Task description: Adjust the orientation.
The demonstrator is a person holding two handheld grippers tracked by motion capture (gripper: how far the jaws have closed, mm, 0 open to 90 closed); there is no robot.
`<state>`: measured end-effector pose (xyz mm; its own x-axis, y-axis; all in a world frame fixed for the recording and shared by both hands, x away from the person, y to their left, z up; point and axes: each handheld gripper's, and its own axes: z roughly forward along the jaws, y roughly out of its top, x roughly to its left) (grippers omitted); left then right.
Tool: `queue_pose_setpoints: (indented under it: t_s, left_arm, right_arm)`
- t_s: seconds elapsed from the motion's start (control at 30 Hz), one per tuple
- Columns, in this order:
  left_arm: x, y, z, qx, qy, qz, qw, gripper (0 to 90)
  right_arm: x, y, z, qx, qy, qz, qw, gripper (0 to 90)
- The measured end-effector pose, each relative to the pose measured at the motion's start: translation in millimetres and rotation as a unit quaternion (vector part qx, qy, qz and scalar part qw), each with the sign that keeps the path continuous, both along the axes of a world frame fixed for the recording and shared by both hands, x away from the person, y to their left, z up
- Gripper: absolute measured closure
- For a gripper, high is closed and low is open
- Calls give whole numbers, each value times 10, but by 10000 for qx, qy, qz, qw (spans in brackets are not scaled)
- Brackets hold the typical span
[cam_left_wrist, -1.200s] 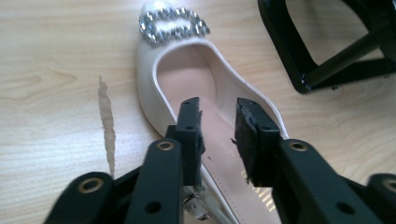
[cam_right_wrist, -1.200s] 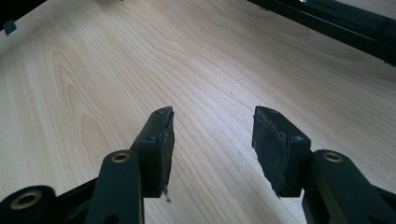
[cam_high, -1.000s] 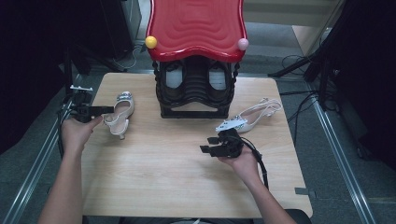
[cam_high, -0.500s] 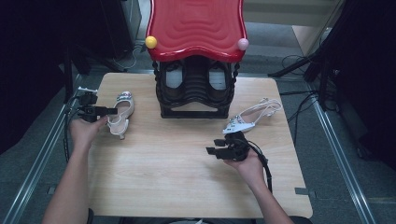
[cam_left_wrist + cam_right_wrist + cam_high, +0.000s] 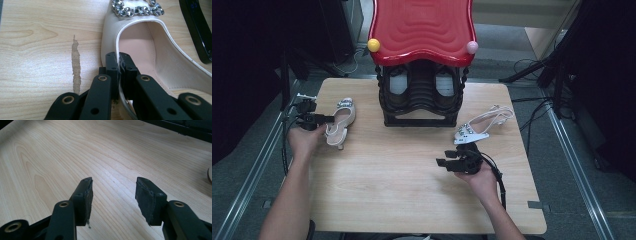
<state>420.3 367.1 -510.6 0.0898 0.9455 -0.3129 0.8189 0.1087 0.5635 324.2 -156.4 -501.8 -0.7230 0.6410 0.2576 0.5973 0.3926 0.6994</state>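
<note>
While the left gripper is clamped on the thin side wall of the cream shoe, one jaw outside and one inside the opening, the hold is taken on a narrow strip of soft rim only. Its jaws have just been closing, and the rim is now pinched between them. The shoe lies at the left side of the table, well apart from the red-topped shoe rack, with its jewelled buckle toward the far end.

A slip is judged the main risk: the grip sits near the middle of one side, so if the shoe is lifted the weight of heel and toe could swing it round the pinch, or the pliant wall could be pulled out of the pads. A hard squeeze might also crease the rim. If the shoe is carried to the rack hanging tilted, its heel could be caught on the rack's black frame.

The right gripper is held with jaws apart and nothing between them, over bare wood near the strappy sandal, which lies right of the rack. That sandal could be knocked by a careless sweep of the right hand.
</note>
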Motion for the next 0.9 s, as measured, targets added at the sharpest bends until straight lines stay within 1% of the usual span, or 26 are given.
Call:
queue_pose_setpoints:
  t_s: [0.07, 0.1, 0.17, 0.2, 0.23, 0.27, 0.33, 0.43, 0.53, 0.63, 0.7, 0.77, 0.9]
  left_arm:
    - [0, 9, -4, -93, 12, 7, 10000, 876]
    - [-5, 18, 1, -174, 61, -52, 9998, 877]
    - [-16, 11, 8, -228, 63, -98, 9997, 877]
    - [-26, 12, 23, -226, 78, -176, 9996, 878]
    - [-41, -13, 45, -291, 34, -152, 9995, 878]
    - [-49, -13, 60, -235, 18, -224, 9995, 878]
    - [-79, -48, 100, -262, -13, -260, 9993, 878]
    - [-123, -73, 141, -402, -56, -304, 9987, 877]
    - [-186, -96, 194, -527, -80, -404, 9978, 877]
    - [-266, -145, 246, -512, -127, -502, 9973, 877]
    - [-317, -170, 272, -437, -124, -604, 9971, 876]
    - [-370, -203, 284, -407, -129, -637, 9971, 876]
    - [-471, -255, 293, -479, -120, -685, 9964, 876]
  right_arm:
    - [3, 1, -2, 6, -1, 5, 10000, 489]
    - [6, 2, -4, 7, 6, 16, 10000, 488]
    - [9, 5, -6, -2, 29, 30, 10000, 488]
    - [10, 5, -5, -4, 24, 33, 10000, 488]
    - [13, 5, -3, 1, 5, 42, 10000, 488]
    - [18, 3, -1, 13, -15, 52, 10000, 488]
    - [23, 0, 7, 28, -16, 41, 10000, 488]
    - [37, -6, 12, 61, -20, 39, 10000, 488]
    - [55, -5, 21, 85, -17, 27, 10000, 488]
    - [80, -2, 31, 95, -65, 49, 9999, 487]
    - [99, -1, 41, 125, -70, 42, 9999, 487]
    - [125, 3, 48, 145, -84, 52, 9998, 486]
    - [167, 19, 61, 154, -94, 60, 9998, 485]
